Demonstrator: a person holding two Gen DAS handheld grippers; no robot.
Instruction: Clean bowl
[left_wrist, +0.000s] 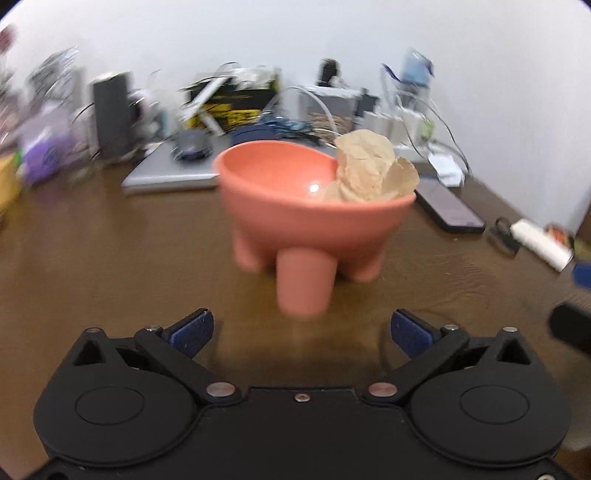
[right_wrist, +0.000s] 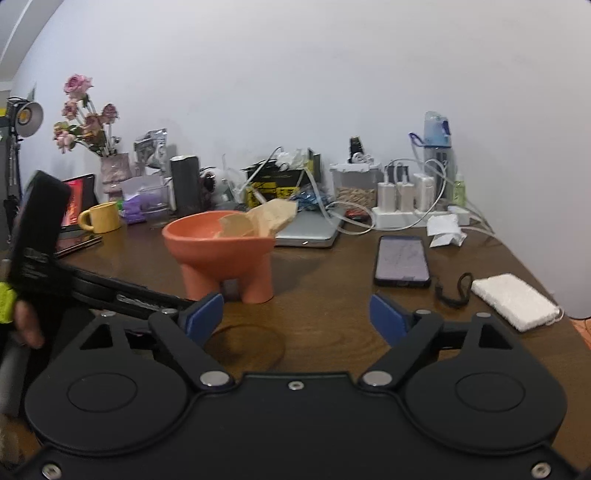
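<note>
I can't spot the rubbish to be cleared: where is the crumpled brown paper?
The crumpled brown paper sits inside the salmon-pink footed bowl, against its right rim, mid-desk in both views, in front of the silver laptop.

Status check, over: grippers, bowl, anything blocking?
Left gripper open, empty. Right gripper open, empty. Pink footed bowl upright on desk, crumpled brown paper inside. Approach unobstructed; phone off right.

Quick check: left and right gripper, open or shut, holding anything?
Left gripper: open, holding nothing, facing the bowl.
Right gripper: open, holding nothing.
</note>
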